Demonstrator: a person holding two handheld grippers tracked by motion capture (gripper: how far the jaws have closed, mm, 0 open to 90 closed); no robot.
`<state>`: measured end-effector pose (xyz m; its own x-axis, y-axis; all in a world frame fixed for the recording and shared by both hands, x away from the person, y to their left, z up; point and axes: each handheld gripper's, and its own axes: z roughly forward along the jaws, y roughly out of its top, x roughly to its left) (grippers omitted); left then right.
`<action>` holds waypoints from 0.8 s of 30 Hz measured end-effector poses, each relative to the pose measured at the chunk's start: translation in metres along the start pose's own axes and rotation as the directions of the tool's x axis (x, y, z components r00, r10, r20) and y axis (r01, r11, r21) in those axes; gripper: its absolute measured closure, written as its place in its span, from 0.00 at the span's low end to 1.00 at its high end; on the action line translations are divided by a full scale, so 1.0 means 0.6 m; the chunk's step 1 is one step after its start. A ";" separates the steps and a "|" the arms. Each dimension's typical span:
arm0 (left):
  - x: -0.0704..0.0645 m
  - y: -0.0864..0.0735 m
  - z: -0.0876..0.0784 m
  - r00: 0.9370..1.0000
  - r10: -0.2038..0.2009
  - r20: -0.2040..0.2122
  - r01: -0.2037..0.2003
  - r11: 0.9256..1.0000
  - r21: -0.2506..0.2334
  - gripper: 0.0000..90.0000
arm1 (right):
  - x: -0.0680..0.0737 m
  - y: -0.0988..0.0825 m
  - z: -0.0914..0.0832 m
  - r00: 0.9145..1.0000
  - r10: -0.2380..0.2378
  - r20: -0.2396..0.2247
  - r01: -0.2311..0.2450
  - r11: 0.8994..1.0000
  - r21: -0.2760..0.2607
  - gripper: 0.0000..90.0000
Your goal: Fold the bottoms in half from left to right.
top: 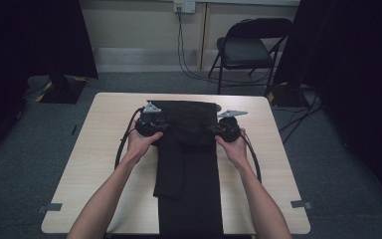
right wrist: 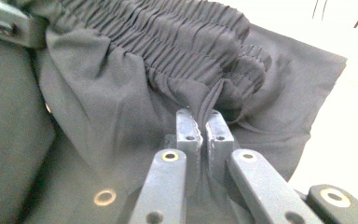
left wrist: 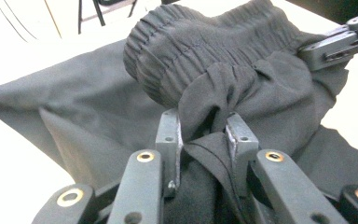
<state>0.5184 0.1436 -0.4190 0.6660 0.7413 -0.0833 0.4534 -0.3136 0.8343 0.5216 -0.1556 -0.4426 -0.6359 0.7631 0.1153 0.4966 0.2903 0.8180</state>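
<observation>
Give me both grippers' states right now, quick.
Left gripper: shut on the black trousers, a thick bunch of cloth just below the elastic waistband.
Right gripper: shut on the black trousers, a thin fold pinched near the waistband.

The trousers lie along the middle of the table, waistband at the far end, legs running to the near edge. The left gripper sits at the waistband's left side, the right gripper at its right. A chair stands beyond the table, far right.

Dim high view, overexposed claw views
</observation>
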 end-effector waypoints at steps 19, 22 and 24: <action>-0.002 0.009 0.035 0.994 -0.015 0.104 0.015 1.000 0.002 0.66 | -0.004 0.000 -0.004 1.000 -0.009 0.000 0.009 1.000 -0.002 0.96; -0.010 0.029 0.027 0.996 -0.006 0.094 0.007 1.000 -0.010 0.87 | 0.008 0.017 -0.007 0.999 -0.039 -0.003 0.039 0.999 -0.020 0.96; -0.001 0.023 0.032 1.000 -0.014 0.026 0.013 1.000 0.027 0.78 | 0.010 0.020 -0.003 0.999 -0.035 0.012 0.035 0.999 -0.004 0.96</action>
<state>0.5355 0.1273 -0.4179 0.6749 0.7299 -0.1087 0.4775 -0.3197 0.8184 0.5227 -0.1488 -0.4311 -0.6460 0.7592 0.0799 0.4716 0.3146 0.8238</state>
